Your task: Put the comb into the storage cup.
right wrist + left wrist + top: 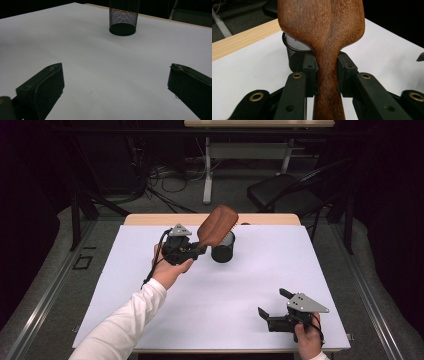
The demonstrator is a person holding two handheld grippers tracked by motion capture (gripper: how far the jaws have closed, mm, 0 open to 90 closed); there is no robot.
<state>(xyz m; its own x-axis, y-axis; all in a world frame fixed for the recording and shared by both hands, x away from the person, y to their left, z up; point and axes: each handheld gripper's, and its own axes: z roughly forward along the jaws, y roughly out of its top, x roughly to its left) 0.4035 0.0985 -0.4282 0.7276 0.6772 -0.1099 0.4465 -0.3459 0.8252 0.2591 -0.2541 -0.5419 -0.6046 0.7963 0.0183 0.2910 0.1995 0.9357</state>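
Note:
A brown wooden hairbrush is held in the air, its head tilted up and to the right above a black mesh cup. My left gripper is shut on the brush's handle; in the left gripper view both pads press the narrow neck of the hairbrush, and the mesh cup stands just behind it. Near the table's front right my right gripper stands open with nothing between its fingers. In the right gripper view the gripper faces the mesh cup far across the bare sheet.
A white sheet covers the table, with a strip of wooden tabletop showing at the far edge. Beyond the table stand a black chair, a desk frame and floor cables.

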